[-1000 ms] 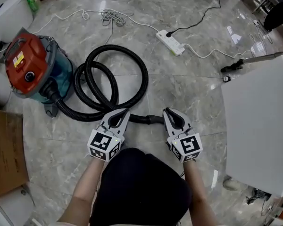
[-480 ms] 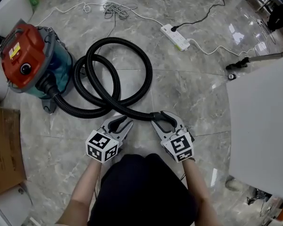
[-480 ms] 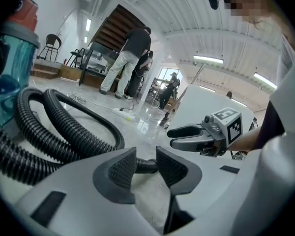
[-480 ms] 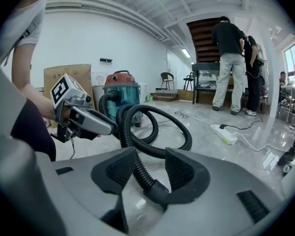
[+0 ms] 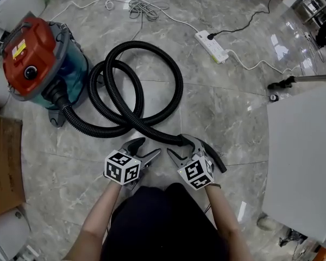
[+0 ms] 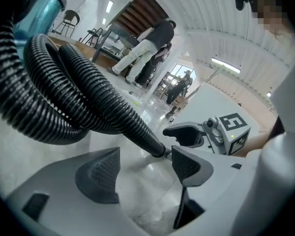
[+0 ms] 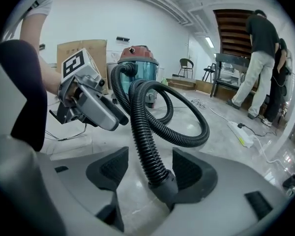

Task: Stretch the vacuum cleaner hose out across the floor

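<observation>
While the round vacuum cleaner with the red lid (image 5: pixel 32 58) is sitting at the far left, its long black bumpy hose (image 5: pixel 178 83) is lying curled in loops on the grey stone floor (image 5: pixel 233 113) beside it. Next along, the left gripper (image 5: pixel 146 149) is hanging low; its jaws have just been opening wide, with only floor showing between them. The right gripper (image 5: pixel 179 147) has just been opening too, and the hose's smooth end (image 7: pixel 164 183) is sitting between its jaws, not squeezed. Pinching that end tight, then pulling slowly away from the cleaner, is probably going to work best.
</observation>
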### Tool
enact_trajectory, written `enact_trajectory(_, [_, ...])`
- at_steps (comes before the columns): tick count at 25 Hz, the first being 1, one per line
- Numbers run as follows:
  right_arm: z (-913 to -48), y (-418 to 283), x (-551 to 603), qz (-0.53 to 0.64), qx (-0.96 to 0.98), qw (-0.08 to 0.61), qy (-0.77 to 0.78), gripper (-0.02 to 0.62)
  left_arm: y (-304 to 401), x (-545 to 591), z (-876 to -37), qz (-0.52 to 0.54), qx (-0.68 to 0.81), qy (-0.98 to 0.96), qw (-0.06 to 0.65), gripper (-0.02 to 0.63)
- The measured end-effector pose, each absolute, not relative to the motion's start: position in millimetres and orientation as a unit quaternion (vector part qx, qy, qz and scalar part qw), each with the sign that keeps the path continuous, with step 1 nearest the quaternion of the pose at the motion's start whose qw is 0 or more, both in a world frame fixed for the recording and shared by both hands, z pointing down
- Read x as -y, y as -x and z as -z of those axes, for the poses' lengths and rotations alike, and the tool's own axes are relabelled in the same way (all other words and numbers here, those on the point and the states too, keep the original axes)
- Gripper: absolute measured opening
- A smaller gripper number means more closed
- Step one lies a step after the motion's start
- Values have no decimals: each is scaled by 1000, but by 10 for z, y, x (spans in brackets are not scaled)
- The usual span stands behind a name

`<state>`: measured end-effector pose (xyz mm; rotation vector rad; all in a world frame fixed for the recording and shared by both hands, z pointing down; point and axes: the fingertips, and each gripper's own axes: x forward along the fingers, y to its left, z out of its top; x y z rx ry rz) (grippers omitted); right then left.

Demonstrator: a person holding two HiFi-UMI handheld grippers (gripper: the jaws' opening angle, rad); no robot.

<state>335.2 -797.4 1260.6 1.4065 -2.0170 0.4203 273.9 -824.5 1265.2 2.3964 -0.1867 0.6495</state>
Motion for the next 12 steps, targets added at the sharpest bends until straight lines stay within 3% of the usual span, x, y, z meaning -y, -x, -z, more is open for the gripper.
enact_trajectory(12, [-13026, -3317, 8109, -128, 779, 373, -488, 263, -3026, 8261, -12812, -240, 45, -909, 337, 311])
